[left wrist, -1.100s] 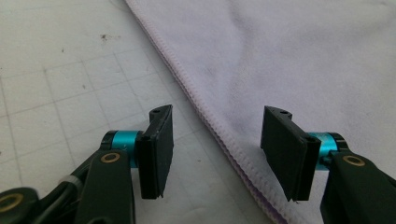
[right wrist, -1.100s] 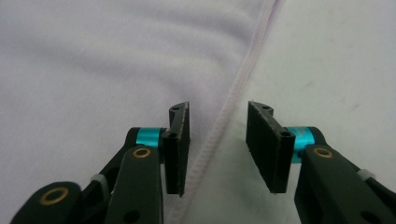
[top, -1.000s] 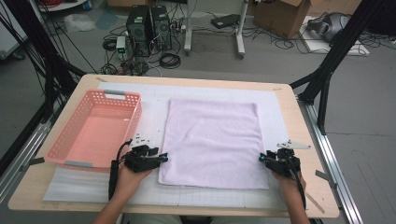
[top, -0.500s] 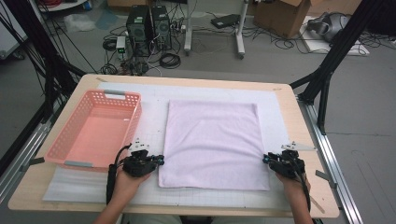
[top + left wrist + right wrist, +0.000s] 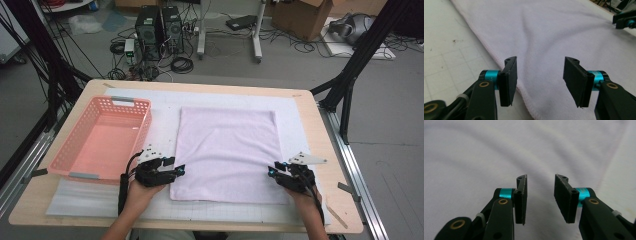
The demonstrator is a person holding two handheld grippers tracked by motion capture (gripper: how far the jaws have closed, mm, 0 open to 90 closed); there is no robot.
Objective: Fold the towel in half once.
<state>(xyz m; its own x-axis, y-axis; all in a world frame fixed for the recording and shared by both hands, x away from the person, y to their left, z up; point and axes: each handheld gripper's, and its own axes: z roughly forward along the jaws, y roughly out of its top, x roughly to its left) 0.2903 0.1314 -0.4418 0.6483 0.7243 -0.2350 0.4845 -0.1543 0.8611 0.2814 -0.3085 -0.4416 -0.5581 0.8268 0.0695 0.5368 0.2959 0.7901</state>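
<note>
- High view, setting: a workshop floor strewn with cables, two computer towers [image 5: 160, 27] at upper centre and a cardboard box [image 5: 300, 15] at upper right lie behind a wooden table [image 5: 320, 135]. A white gridded mat [image 5: 160, 117] covers the tabletop, and a pink basket [image 5: 102, 137] sits at its left.
- High view, work in hand: the lilac towel [image 5: 227, 152] lies spread flat in the middle of the frame. The left gripper [image 5: 177, 169] rests at the towel's lower left edge and the right gripper [image 5: 272, 172] at its lower right edge, each held by a hand entering from the bottom.
- High view, change: compared with a second ago both grippers sit at much the same corners and the towel's outline is unaltered. The left jaws have just been opening again after a brief pinch, and the right jaws have just been widening too. Judged from this, neither corner has yet been taken up and the grasp must be tried afresh.
- Left gripper view: the jaws stand fairly wide, hovering over the towel's hemmed edge [image 5: 506, 75] in mid-frame, with nothing pressed between the pads. The other gripper shows small at upper right.
- Right gripper view: the jaws stand at a moderate gap over rippled lilac cloth, with no fold caught between them.
- Writing: no brand, label or legible lettering can be made out in any view.
</note>
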